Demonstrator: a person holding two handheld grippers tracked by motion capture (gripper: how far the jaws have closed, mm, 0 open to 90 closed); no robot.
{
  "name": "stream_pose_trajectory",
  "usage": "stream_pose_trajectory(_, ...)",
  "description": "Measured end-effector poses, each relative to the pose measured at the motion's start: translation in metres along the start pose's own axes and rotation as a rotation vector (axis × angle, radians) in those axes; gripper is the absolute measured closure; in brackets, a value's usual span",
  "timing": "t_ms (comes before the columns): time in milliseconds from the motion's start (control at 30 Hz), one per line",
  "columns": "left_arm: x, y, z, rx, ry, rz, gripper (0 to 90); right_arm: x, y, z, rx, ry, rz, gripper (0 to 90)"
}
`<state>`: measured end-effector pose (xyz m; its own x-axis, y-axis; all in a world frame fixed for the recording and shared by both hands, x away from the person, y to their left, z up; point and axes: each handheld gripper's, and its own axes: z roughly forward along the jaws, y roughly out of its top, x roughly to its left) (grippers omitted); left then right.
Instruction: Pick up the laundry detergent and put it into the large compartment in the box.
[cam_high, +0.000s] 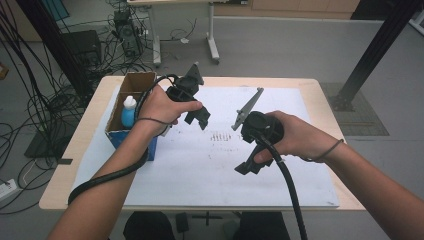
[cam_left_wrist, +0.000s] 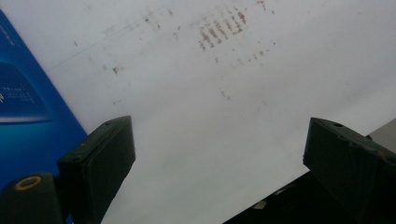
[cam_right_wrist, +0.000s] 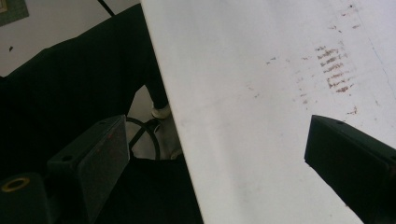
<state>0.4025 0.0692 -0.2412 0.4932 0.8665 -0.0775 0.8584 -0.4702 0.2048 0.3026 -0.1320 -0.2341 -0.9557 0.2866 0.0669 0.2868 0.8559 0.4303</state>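
Note:
My left gripper (cam_high: 199, 119) hovers over the white sheet (cam_high: 215, 165) just right of the cardboard box (cam_high: 131, 110), its jaws wide apart with nothing between them (cam_left_wrist: 219, 154). My right gripper (cam_high: 248, 166) hangs above the sheet's middle, tilted toward the near edge, also open and empty (cam_right_wrist: 217, 149). A white bottle with a blue body (cam_high: 128, 111) stands inside the box. Rust-coloured smudge marks (cam_high: 220, 137) lie on the sheet between the two grippers, and the same smudge marks show in the left gripper view (cam_left_wrist: 219, 30) and the right gripper view (cam_right_wrist: 334, 70).
The box has a blue front wall (cam_left_wrist: 28, 107) close to my left jaw. The wooden table's near edge (cam_high: 200, 207) runs below the sheet. Past that edge the person's dark clothing (cam_right_wrist: 65, 84) shows. Cables and desk legs crowd the floor beyond the table (cam_high: 125, 35).

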Motion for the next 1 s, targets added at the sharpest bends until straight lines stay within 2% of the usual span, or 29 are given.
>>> stream_pose_trajectory(300,0.009,-0.001,0.024,0.016,-0.017,-0.024,9.8,0.000,0.000,0.001,0.000,0.001,-0.001,6.3)
stream_pose_trajectory(467,0.009,-0.001,0.035,0.022,-0.027,-0.026,9.9,0.000,0.000,0.001,0.002,0.000,-0.001,6.3)
stream_pose_trajectory(1000,0.013,0.000,0.035,0.023,-0.034,-0.028,9.9,-0.001,0.001,0.002,0.008,0.000,0.003,6.3)
